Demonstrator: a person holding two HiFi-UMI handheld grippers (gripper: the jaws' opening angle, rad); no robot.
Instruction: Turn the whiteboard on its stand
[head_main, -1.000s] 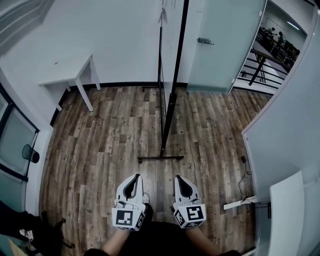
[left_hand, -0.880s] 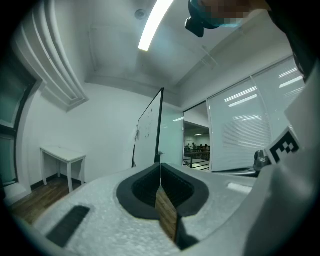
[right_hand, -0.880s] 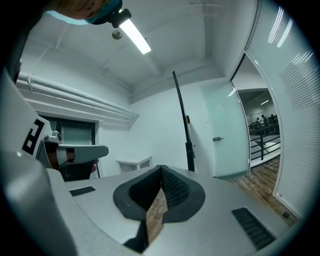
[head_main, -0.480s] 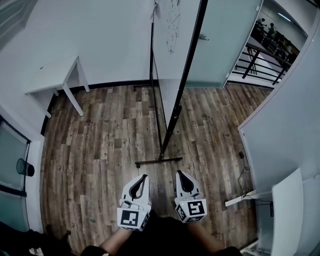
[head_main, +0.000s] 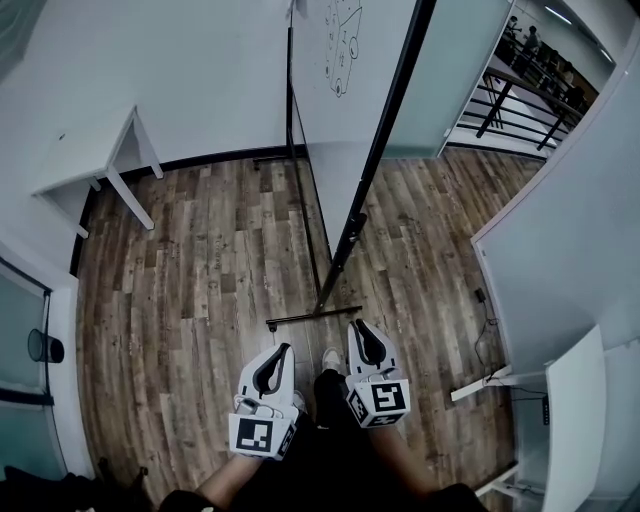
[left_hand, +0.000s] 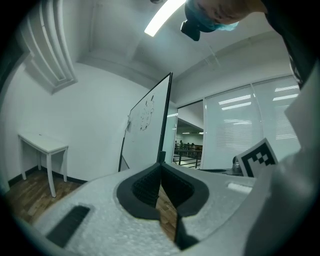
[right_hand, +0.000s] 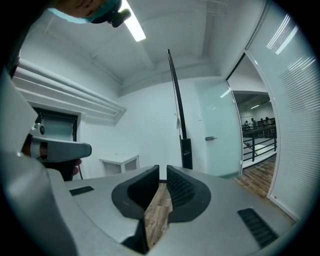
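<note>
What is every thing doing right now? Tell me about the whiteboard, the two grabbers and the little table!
whiteboard, upright on its stand, edge toward the person, scribbles on it, untouched
stand foot, flat on the wood floor
left gripper, jaws shut, empty, short of the stand
right gripper, jaws shut, empty, short of the stand
white table, standing by the wall

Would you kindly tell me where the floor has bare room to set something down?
The widest bare floor lies between the white table and the whiteboard. A narrower strip runs between its post and the right-hand wall. It is tight around the foot bar.
</note>
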